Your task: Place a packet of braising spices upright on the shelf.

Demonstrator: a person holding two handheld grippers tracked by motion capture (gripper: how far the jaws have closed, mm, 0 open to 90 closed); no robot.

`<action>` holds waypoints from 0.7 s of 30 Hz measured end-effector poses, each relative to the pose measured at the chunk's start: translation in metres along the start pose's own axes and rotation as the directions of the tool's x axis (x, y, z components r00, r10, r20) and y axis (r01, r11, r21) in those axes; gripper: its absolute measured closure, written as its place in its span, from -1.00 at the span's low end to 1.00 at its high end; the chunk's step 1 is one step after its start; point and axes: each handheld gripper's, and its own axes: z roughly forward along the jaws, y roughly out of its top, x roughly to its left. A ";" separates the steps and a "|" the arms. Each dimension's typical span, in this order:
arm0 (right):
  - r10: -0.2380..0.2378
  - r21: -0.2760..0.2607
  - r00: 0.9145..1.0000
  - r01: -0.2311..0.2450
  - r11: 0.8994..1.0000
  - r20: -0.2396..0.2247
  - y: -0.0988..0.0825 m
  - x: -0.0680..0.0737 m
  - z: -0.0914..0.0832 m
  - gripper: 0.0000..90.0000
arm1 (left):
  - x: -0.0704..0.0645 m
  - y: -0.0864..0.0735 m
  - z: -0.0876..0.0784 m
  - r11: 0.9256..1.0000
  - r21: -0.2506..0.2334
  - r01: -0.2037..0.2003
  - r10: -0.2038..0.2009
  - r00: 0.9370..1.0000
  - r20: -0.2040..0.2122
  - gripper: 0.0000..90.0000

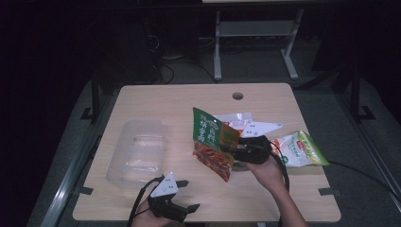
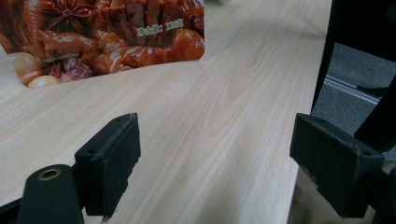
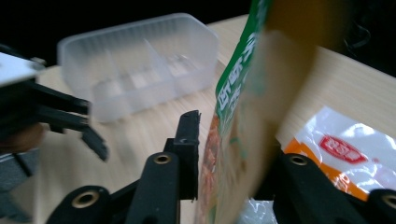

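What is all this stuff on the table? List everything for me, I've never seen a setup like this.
Table: one, light wood, round hole near its far edge.
Clear box: one, see-through plastic with dividers, table's left side.
Green and orange packet: one, held upright above mid-table, clamped in the right gripper.
Green and white packet: one, lying at the table's right.
White and orange packet: one, flat behind the held packet.
Left gripper: one, black, near edge, jaws apart, nothing between them.
Right gripper: one, black, mid-table.
Hands: two, from the near edge.
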 end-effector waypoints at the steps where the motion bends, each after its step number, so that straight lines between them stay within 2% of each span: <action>1: 0.003 0.004 1.000 -0.003 1.000 0.024 -0.001 0.000 0.004 0.51 | 0.000 0.000 0.000 1.000 0.000 0.000 0.000 1.000 0.000 -0.64; 4: 0.022 0.009 0.999 -0.023 1.000 0.030 -0.004 -0.002 0.011 0.56 | 0.000 0.000 0.000 1.000 -0.004 0.004 -0.004 1.000 0.000 -0.65; 6: 0.030 0.018 0.998 -0.030 0.999 0.051 -0.007 -0.003 0.017 0.76 | 0.000 0.000 0.000 1.000 -0.005 0.008 -0.008 1.000 0.001 -0.64; 9: 0.063 0.015 0.997 -0.063 0.998 0.044 -0.010 -0.006 0.024 0.96 | 0.000 0.000 -0.001 1.000 -0.005 0.001 -0.001 1.000 0.000 -0.64; 11: 0.090 0.013 0.996 -0.090 0.996 0.022 -0.009 -0.009 0.025 0.98 | -0.001 0.000 -0.001 1.000 -0.004 -0.003 0.003 1.000 0.002 -0.64; 17: 0.096 0.018 0.995 -0.095 0.995 -0.019 -0.003 -0.009 0.025 0.99 | -0.002 0.000 0.000 1.000 -0.002 -0.002 0.002 1.000 0.004 -0.64; 21: 0.088 0.027 0.996 -0.087 0.996 -0.029 0.004 -0.008 0.025 0.99 | -0.002 0.000 0.000 1.000 -0.003 -0.008 0.008 1.000 0.003 -0.65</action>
